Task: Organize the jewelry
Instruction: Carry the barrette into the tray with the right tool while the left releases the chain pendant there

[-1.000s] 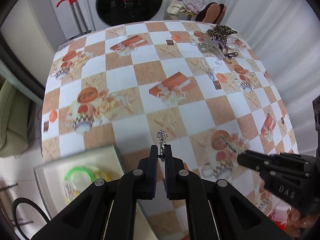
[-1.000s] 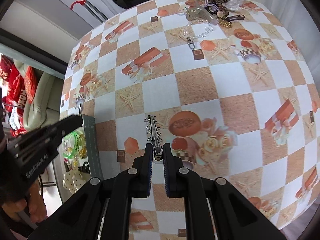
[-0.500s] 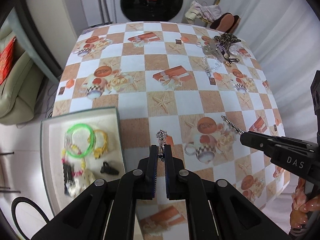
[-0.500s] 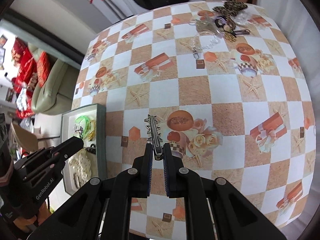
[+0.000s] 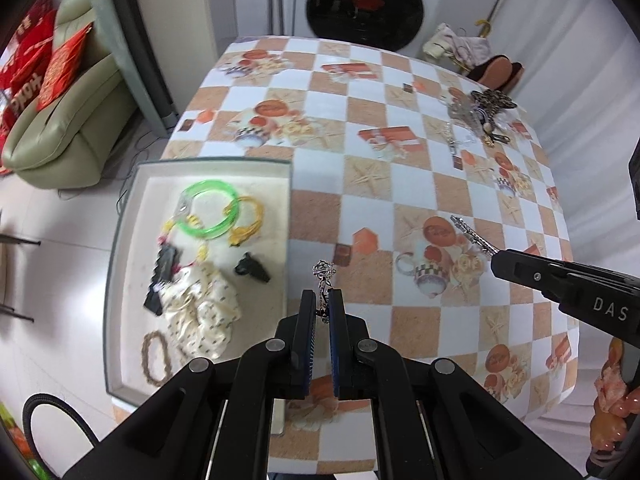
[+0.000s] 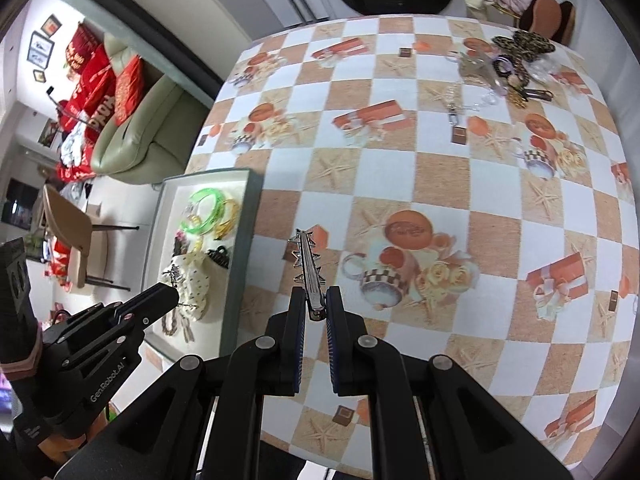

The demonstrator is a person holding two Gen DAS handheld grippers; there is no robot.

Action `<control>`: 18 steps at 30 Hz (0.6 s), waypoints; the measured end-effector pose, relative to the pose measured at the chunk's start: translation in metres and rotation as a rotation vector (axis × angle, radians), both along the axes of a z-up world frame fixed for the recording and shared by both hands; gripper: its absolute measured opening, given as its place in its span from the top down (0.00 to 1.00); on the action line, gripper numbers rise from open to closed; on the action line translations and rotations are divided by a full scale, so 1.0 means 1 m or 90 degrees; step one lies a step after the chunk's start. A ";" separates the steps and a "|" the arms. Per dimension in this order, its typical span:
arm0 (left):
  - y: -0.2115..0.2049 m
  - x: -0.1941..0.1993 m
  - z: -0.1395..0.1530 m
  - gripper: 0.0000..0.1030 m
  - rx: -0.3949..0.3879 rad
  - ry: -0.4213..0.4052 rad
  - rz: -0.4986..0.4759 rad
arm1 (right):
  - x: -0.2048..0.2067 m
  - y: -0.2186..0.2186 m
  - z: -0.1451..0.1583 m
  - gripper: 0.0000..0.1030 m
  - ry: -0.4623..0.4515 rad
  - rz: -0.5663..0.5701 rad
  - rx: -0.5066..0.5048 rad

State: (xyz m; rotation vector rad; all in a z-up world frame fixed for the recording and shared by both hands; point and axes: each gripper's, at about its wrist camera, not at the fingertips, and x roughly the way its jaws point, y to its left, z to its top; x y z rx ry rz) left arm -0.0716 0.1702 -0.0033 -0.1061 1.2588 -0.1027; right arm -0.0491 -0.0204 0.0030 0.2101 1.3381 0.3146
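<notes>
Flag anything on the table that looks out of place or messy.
The tangled jewelry pile at the table's far right corner sits loose on the tablecloth, far from the tray where other pieces are already gathered.

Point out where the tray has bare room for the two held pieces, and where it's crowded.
In the tray, bare lining shows along the right wall, beside the yellow bangle and below the black clip, plus the far strip beyond the green bangle. The left and near parts are crowded: the cream scrunchie, beads.
</notes>
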 end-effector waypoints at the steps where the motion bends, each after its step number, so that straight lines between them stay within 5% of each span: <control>1: 0.005 -0.003 0.000 0.90 0.001 -0.001 0.003 | -0.002 0.006 0.000 0.90 -0.001 0.006 -0.001; 18: 0.110 -0.042 -0.043 0.90 -0.002 0.042 0.019 | -0.031 0.113 -0.017 0.90 0.002 0.024 -0.013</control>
